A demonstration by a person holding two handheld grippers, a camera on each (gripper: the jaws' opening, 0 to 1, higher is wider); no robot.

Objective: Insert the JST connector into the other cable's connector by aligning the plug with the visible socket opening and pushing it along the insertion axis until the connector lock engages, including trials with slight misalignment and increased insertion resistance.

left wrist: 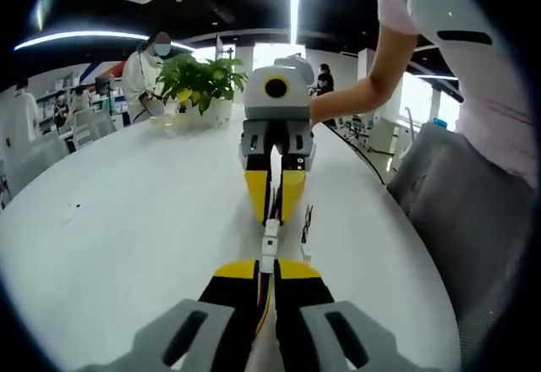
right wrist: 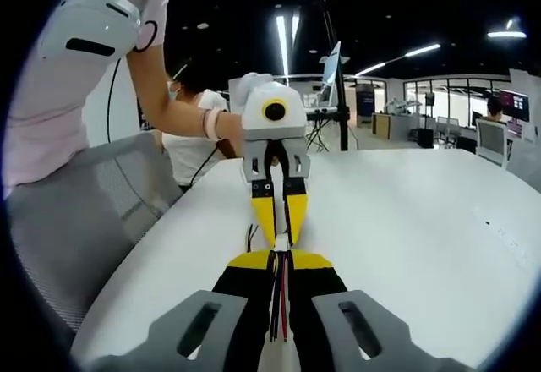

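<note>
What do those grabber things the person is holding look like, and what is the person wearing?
Each hand-held gripper has two black jaws with yellow tips on grey slotted bases: the left hand-held gripper and the right hand-held gripper. Seen from the front, each has a white and grey body above its yellow-tipped jaws. The person wears a pale pink short-sleeved top and a white armband with a dark slot.

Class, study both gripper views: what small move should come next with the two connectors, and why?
Probably a short straight push together. The left gripper and right gripper each clamp a cable, tips facing; the white connectors meet in line between them, but whether the lock has engaged cannot be seen.
</note>
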